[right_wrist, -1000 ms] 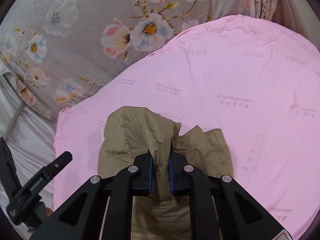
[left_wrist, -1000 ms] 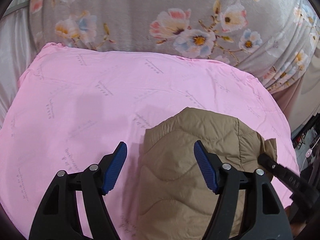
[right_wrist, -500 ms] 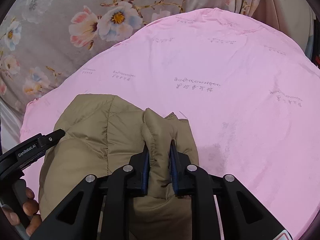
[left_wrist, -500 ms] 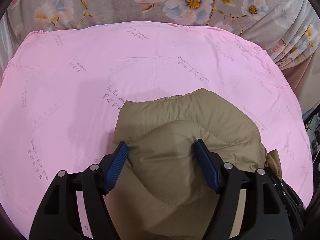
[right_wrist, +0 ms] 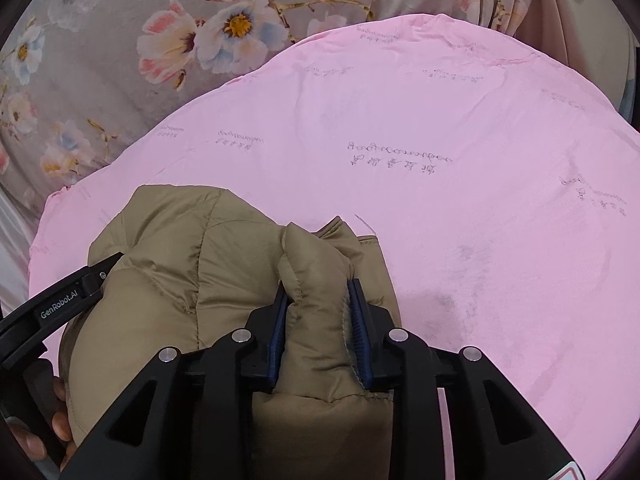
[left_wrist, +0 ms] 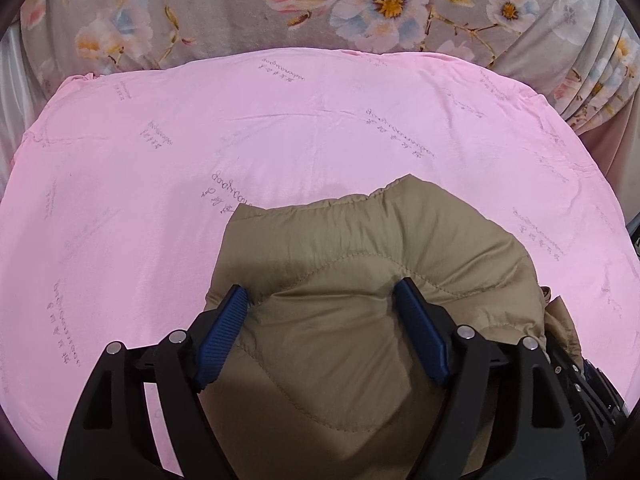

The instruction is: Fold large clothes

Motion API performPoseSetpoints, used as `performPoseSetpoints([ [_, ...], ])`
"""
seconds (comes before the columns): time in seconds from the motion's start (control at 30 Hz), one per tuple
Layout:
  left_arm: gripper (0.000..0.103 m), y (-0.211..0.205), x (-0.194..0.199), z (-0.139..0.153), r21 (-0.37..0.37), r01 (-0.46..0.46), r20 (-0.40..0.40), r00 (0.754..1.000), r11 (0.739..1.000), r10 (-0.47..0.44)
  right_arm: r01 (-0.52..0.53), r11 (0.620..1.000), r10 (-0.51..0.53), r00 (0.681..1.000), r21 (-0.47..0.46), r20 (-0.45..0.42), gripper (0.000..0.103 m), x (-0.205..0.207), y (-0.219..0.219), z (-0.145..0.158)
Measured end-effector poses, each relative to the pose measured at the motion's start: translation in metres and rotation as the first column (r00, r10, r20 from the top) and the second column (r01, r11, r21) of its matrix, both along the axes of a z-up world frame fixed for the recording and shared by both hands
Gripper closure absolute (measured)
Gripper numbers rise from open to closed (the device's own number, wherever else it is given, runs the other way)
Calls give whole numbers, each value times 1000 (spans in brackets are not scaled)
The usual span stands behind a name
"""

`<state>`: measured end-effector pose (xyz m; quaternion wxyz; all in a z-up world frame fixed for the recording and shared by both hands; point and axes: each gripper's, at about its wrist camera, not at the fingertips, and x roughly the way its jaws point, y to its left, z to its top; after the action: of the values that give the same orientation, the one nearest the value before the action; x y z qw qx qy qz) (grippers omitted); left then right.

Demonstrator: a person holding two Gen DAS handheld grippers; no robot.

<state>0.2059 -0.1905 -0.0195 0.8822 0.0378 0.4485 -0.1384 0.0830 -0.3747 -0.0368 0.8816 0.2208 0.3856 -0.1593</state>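
Floral grey cloth (left_wrist: 224, 4) fills the far bkgd, w/ a pink sheet (left_wrist: 320, 128) spread in front of it. Tan quilted jacket (left_wrist: 360, 248) lies bunched at the sheet's near edge, centre-right in the left wrist view. Left gripper (left_wrist: 322, 308) has its fingers spread wide, blue pads pressing into the puffy fabric on both sides. Right gripper (right_wrist: 318, 300) is on the jacket's right part, fingers pinching a raised fold of it. Left gripper's tip also shows at near left in the right wrist view.
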Motion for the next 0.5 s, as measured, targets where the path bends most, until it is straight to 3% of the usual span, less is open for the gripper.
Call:
performPoseSetpoints([
  [0.3,26,-4,-1,-7,5,-19,51,999,1000,19,2,1000,-3,999,24,45,76,-3,-6,-8],
  [0.5,25,-5,-2,-6,10,-27,65,998,1000,26,-5,996,-2,997,93,81,74,-5,-14,-11],
])
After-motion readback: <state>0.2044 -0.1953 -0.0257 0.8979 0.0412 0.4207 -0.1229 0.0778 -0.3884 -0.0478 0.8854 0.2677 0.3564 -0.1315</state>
